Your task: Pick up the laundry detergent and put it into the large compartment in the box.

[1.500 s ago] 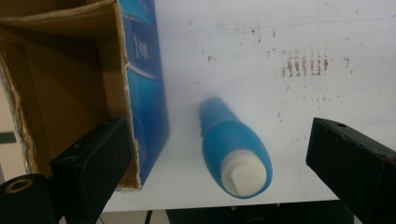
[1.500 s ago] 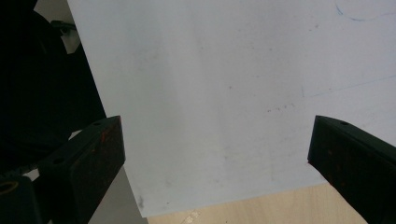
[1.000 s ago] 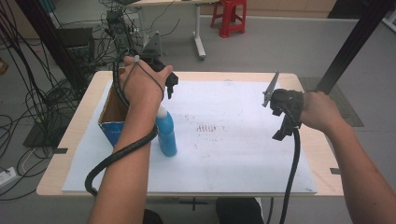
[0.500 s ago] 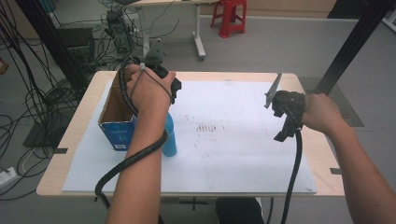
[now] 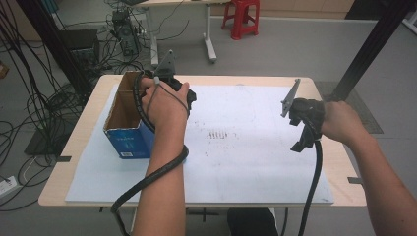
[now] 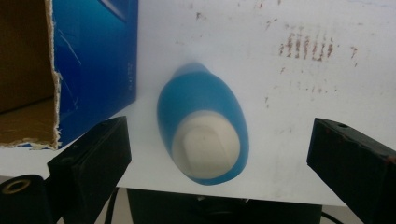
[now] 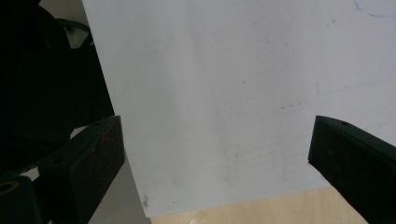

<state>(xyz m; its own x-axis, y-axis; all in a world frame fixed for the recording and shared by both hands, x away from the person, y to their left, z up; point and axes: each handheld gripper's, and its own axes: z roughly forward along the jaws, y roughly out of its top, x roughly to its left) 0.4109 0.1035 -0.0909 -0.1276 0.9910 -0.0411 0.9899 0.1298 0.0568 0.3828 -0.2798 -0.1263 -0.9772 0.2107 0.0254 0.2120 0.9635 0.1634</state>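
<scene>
A blue bottle (image 6: 187, 100) with a white cap (image 6: 205, 147) stands upright on the white sheet (image 6: 261, 84), seen from straight above in the left gripper view. My left gripper (image 6: 222, 156) hangs over it, open, with one jaw on each side and not touching. In the high view my left gripper (image 5: 187, 98) is beside the open blue cardboard box (image 5: 123, 118), and the forearm hides the bottle. My right gripper (image 5: 301, 137) is held above the right side of the sheet. The right gripper (image 7: 219, 163) is open, with nothing between its jaws.
The box (image 6: 98, 60) stands just left of the bottle, its open top showing brown cardboard inside. The white sheet (image 5: 246, 152) covers most of the wooden table (image 5: 342, 167). Cables (image 5: 29, 113) hang off the left; a red stool (image 5: 241, 17) stands beyond.
My left hand has moved back and over the bottle, which the forearm now hides in the high view. The right gripper has hardly moved.
</scene>
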